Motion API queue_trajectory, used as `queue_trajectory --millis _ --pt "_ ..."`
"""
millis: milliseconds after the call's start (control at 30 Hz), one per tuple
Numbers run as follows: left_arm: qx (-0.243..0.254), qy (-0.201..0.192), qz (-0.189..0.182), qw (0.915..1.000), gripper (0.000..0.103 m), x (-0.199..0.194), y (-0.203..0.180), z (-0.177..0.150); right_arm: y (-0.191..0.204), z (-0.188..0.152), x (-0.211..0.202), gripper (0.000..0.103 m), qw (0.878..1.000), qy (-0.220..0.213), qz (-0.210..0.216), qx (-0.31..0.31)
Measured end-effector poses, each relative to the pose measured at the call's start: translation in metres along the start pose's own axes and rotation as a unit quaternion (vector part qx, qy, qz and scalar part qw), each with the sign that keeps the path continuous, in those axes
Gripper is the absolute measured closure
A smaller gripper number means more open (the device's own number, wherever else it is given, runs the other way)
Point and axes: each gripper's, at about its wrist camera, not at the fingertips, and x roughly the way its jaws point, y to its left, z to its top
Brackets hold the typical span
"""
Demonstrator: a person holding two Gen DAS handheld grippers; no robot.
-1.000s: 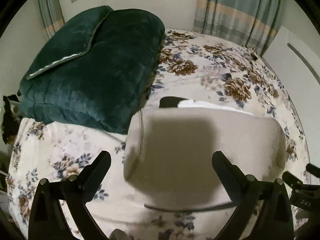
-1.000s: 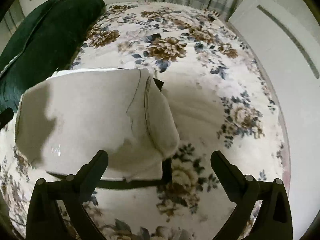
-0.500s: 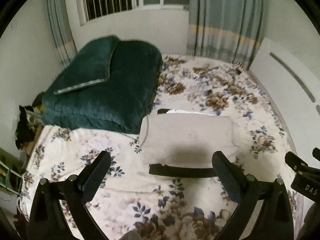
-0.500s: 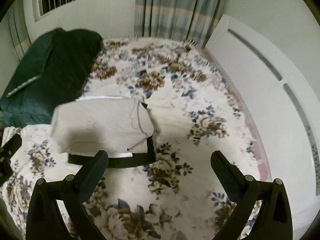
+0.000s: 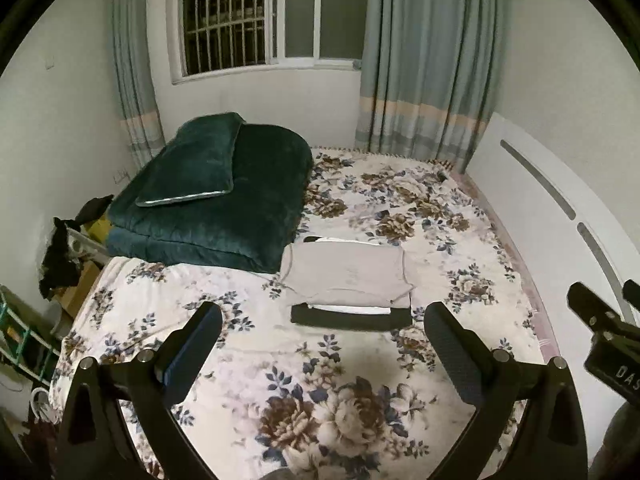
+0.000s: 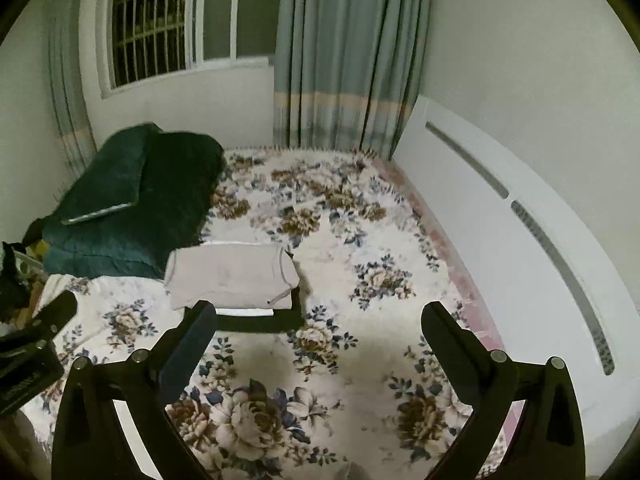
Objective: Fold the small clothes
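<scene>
A folded beige garment [image 5: 346, 274] lies on top of a small stack with a white piece and a black piece [image 5: 350, 319] under it, on the floral bedspread [image 5: 320, 392]. The stack also shows in the right wrist view [image 6: 232, 274]. My left gripper [image 5: 322, 344] is open and empty, held above the bed well short of the stack. My right gripper [image 6: 318, 342] is open and empty, to the right of the stack and back from it. Its body shows at the right edge of the left wrist view [image 5: 604, 332].
A folded dark green quilt with a pillow [image 5: 216, 196] lies on the bed's left side, touching the stack's far left corner. A white headboard [image 5: 560, 216] runs along the right. A window and curtains [image 5: 428, 56] stand behind. Clutter [image 5: 60, 256] sits at the left bedside.
Both grippers have pulled back and up from the folded beige garment, which filled the views a second ago. The stack stays on the bed and now looks small.
</scene>
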Motion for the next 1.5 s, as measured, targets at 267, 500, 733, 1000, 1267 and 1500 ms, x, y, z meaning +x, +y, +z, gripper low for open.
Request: queue_trajectory --millis 267,500,733,1000,1267,1500 --pt "-0.003 -0.006 -0.009 0.9999 0.000 -0.057 -0.008 -0.010 -0.012 -0.009 -0.078 0.000 1.000 -0.025 0.017 0.001" --pt "0.007 -0.019 -0.005 0.9998 0.000 -0.085 -0.015 -0.013 -0.022 -0.013 -0.113 0.000 0.999 -0.033 0.022 0.003" --pt "0.006 -0.026 0.006 0.9996 0.000 -0.096 -0.018 -0.018 -0.027 -0.018 -0.127 0.000 0.999 -0.025 0.030 0.001" --pt "0.001 -0.036 0.012 0.9993 0.000 -0.104 -0.023 -0.019 -0.031 -0.016 -0.129 0.000 0.999 -0.029 0.039 -0.002" --pt "0.002 -0.037 0.014 0.9992 0.000 -0.106 -0.025 -0.020 -0.029 -0.013 -0.132 0.000 0.999 -0.027 0.045 -0.006" --pt "0.001 -0.037 0.013 0.9992 0.000 -0.106 -0.024 -0.020 -0.024 -0.007 -0.133 0.000 0.998 -0.027 0.049 -0.008"
